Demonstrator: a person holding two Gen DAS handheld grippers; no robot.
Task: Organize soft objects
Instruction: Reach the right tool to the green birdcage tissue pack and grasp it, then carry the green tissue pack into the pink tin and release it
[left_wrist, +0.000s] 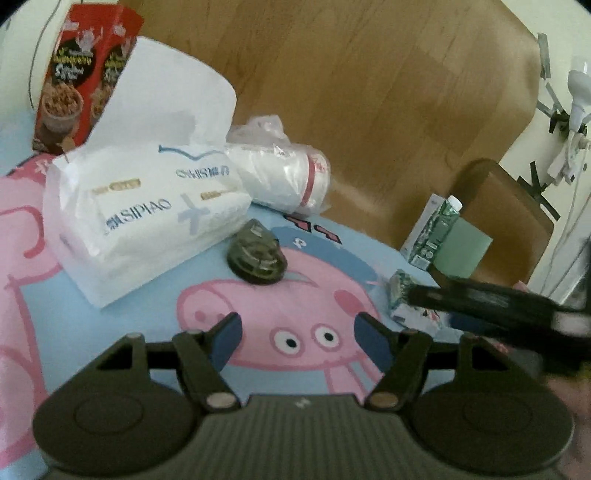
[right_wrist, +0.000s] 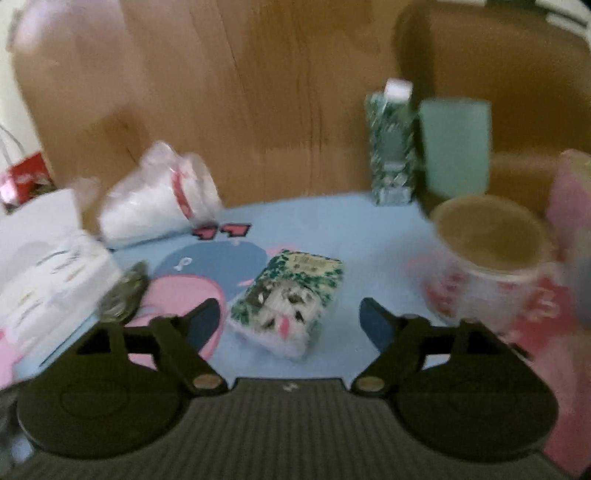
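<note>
The left claw (left_wrist: 295, 338) stands wide, its blue-padded fingers (left_wrist: 227, 341) spread and holding nothing, hovering over the light-blue cloth printed with a pink cartoon pig (left_wrist: 258, 325) that covers the surface. The right claw (right_wrist: 290, 323) is equally wide and empty; in the left wrist view it shows as a blurred black bar (left_wrist: 491, 306) coming in from the right edge.

Just ahead of the right claw, lying flat on the cloth between the spread fingers but touching neither, is the small green-and-white patterned pocket tissue pack (right_wrist: 288, 299); its soft wrapper looks slightly crumpled at the near end. In the left wrist view the same pack (left_wrist: 400, 295) peeks out from under the right claw.

Ahead of the left claw lies a dark oval disc-shaped object (left_wrist: 256, 258), its details too blurred to tell. Just beside it to the left sits the large white soft pack of facial tissues with blue lettering (left_wrist: 147, 214), a white flap of its wrapper standing up behind. Touching that pack's far right corner is a clear plastic bag holding stacked white cups with a red band (left_wrist: 284, 177), lying on its side.

To the right of the right claw stands a white paper cup with red print (right_wrist: 491, 273), upright and mouth open. Farther back, at the cloth's edge, a green-patterned tall carton with a white cap (right_wrist: 391, 147) stands upright, with a pale green box (right_wrist: 456, 147) just beside it. At far left a red snack box (left_wrist: 81, 74) stands against the brown wooden panel (left_wrist: 369, 92).
</note>
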